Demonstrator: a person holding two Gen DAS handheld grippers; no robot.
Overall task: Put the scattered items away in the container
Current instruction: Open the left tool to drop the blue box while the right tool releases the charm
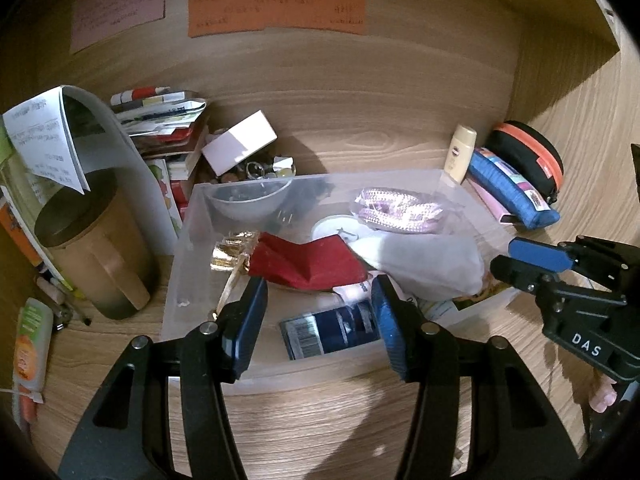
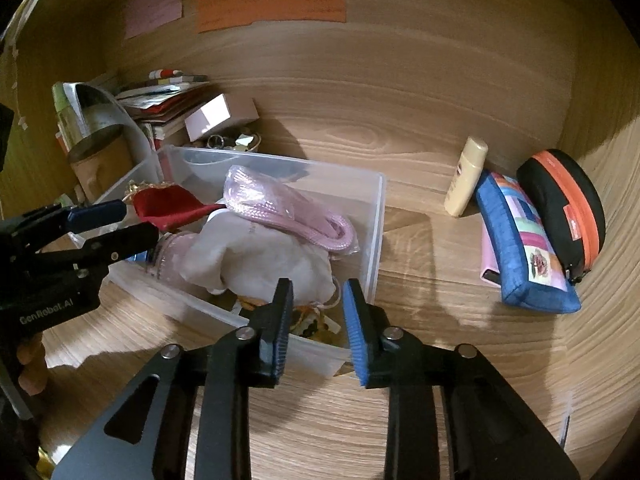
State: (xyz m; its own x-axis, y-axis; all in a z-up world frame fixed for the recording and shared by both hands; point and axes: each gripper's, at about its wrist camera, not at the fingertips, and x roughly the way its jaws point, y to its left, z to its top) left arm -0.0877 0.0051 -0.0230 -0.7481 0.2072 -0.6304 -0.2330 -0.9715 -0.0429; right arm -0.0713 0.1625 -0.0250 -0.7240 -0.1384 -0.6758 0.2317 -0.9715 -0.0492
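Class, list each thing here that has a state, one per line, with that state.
Bin: open, nearly full.
Bottle: upright, capped, outside bin.
Blue pouch: outside bin.
Black case: zipped shut, outside bin.
Left gripper: open, empty.
Right gripper: open, empty.

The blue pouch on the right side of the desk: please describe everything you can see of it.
The blue pouch is a flat, long case of blue fabric, with a patchwork panel of pink, teal and orange and a small flower picture near its lower end. It looks closed. It lies tilted on the wooden desk, outside the clear container. It leans against the black case with orange zip, partly covers a pink item, and the cream bottle stands at its upper end.
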